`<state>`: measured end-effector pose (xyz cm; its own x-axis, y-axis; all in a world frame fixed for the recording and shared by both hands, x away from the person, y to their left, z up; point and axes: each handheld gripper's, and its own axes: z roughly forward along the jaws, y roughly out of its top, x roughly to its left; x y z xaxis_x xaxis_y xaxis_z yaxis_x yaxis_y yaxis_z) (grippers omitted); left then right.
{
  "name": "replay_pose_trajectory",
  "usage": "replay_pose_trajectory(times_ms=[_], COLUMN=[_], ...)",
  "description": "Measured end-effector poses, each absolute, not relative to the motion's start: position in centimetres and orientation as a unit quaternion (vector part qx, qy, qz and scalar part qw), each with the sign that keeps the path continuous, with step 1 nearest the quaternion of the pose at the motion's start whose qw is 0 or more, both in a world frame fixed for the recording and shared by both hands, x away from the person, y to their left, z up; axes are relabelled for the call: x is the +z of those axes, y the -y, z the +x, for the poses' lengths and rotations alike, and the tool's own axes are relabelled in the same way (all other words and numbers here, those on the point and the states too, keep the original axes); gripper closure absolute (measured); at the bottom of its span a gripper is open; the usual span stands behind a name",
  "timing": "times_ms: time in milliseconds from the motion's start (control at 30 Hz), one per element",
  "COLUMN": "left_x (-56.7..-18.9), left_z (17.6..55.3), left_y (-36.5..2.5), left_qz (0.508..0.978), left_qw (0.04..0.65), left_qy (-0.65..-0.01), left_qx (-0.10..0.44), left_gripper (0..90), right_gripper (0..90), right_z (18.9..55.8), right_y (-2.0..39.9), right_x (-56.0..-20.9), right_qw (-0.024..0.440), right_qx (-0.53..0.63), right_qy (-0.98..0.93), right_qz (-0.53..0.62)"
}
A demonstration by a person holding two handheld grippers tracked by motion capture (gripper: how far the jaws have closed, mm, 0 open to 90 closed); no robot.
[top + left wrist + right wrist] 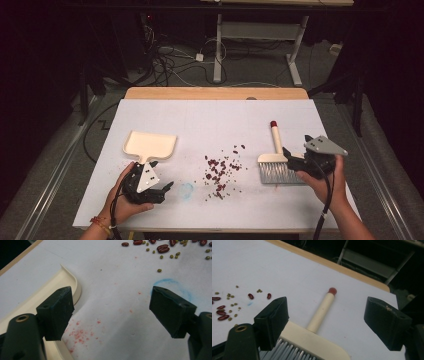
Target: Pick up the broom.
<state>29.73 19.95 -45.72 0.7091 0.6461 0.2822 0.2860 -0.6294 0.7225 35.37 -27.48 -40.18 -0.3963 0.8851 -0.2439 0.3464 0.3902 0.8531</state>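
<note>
Between the spread jaws of your right gripper (325,322) lies the cream hand brush with grey bristles (317,315), not yet gripped; your left gripper (112,312) likewise gapes empty beside the cream plastic dustpan (149,145). Every scattered red and green bean (220,172) sits unswept mid-table, so all the sweeping remains.

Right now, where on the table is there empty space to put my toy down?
The widest bare stretch lies along the far side of the white sheet, beyond the dustpan and the brush. A smaller free patch lies between the dustpan and the spilled beans. The middle is crowded with beans, and both near corners are taken by hands.
</note>
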Motion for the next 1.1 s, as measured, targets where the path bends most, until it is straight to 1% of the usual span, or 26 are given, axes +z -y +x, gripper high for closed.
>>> replay_pose_trajectory(times_ms=[67,100,133,200,267,300,333,400,433,467,533,567,600,633,800,833,900,1100], left_x=[-45.8,-45.8,-45.8,-45.8,-45.8,-45.8,-45.9,-45.9,-45.9,-46.0,-46.1,-46.1,-46.1,-46.1,-46.1,-46.1,-46.0,-46.1], left_z=[29.8,29.8,29.9,29.9,29.8,29.8,29.8,29.8,29.8,29.8,29.7,29.7,29.7,29.7,29.7,29.7,29.7,29.7], left_y=[-20.0,-20.0,-20.0,-20.0,-20.0,-20.0,-20.1,-20.1,-20.1,-20.0,-20.0,-20.0,-20.0,-20.0,-19.9,-19.9,-19.9,-19.6], left_qz=[0.862,0.862,0.863,0.863,0.863,0.864,0.864,0.865,0.866,0.867,0.868,0.870,0.870,0.870,0.871,0.872,0.872,0.874], left_qw=[0.334,0.334,0.334,0.333,0.334,0.333,0.332,0.331,0.329,0.329,0.326,0.324,0.324,0.324,0.323,0.323,0.324,0.323], left_qy=[-0.271,-0.271,-0.272,-0.271,-0.270,-0.269,-0.269,-0.268,-0.267,-0.267,-0.265,-0.264,-0.263,-0.263,-0.260,-0.260,-0.259,-0.256], left_qx=[0.268,0.267,0.266,0.266,0.265,0.265,0.265,0.264,0.264,0.263,0.263,0.262,0.262,0.262,0.261,0.261,0.261,0.258], left_gripper=[18.8,18.8,18.8,18.7,18.8,18.8,18.8,18.8,18.8,18.8,18.8,18.8,18.8,18.8,18.8,18.8,18.8,18.9], right_gripper=[22.6,22.6,23.6,23.6,26.5,26.4,26.7,32.0,32.0,40.7,47.0,51.9,51.9,58.7,61.8,66.1,70.0,70.8], right_z=[36.9,36.9,38.7,40.9,43.0,43.9,44.8,46.3,46.3,47.4,48.2,48.5,48.5,48.9,49.3,49.3,49.2,48.8], right_y=[27.3,27.3,27.1,26.9,26.7,26.5,26.3,25.8,25.8,25.4,25.1,25.0,25.0,24.7,24.2,24.2,24.2,24.4], right_x=[-40.0,-40.0,-40.0,-40.4,-41.1,-41.5,-42.0,-43.0,-43.0,-44.0,-44.8,-44.7,-44.7,-44.6,-44.5,-44.4,-44.4,-44.4], right_qw=[0.357,0.357,0.333,0.292,0.257,0.240,0.230,0.216,0.216,0.192,0.169,0.162,0.162,0.143,0.138,0.136,0.134,0.139], right_qx=[0.340,0.340,0.317,0.290,0.271,0.255,0.237,0.207,0.207,0.184,0.172,0.177,0.177,0.180,0.167,0.166,0.173,0.188], right_qy=[-0.758,-0.758,-0.768,-0.781,-0.790,-0.797,-0.801,-0.811,-0.811,-0.816,-0.826,-0.825,-0.825,-0.829,-0.837,-0.841,-0.842,-0.841], right_qz=[0.427,0.427,0.447,0.469,0.486,0.493,0.499,0.503,0.503,0.513,0.510,0.511,0.511,0.509,0.502,0.496,0.493,0.488])
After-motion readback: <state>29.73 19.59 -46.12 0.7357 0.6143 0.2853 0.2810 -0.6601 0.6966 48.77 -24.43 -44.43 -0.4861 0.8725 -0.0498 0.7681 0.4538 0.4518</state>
